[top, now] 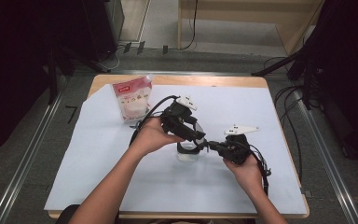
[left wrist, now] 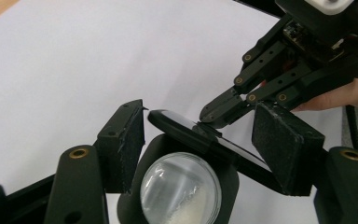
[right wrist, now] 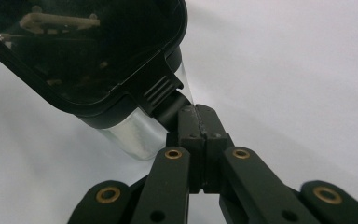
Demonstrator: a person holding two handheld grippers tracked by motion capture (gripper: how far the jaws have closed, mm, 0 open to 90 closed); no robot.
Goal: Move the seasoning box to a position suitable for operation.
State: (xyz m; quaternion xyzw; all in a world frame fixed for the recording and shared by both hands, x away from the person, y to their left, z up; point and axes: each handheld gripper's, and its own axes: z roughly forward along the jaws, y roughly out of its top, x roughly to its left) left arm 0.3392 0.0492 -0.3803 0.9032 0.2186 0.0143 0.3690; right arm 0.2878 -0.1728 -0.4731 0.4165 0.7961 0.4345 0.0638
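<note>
The jar [top: 187, 151] stands mid-tabletop [top: 98, 154] and could be tipped, spilling the white powder seen inside, if the lid [left wrist: 205, 140] is levered upward while the body is left unsupported. The right gripper [top: 209, 145] is held low and level, its jaws pressed together on the lid's tab [right wrist: 161, 91]. The left gripper [top: 191, 133] is angled down over the jar, its jaws apart on either side of the lid and not seen to be pressing on it.
</note>
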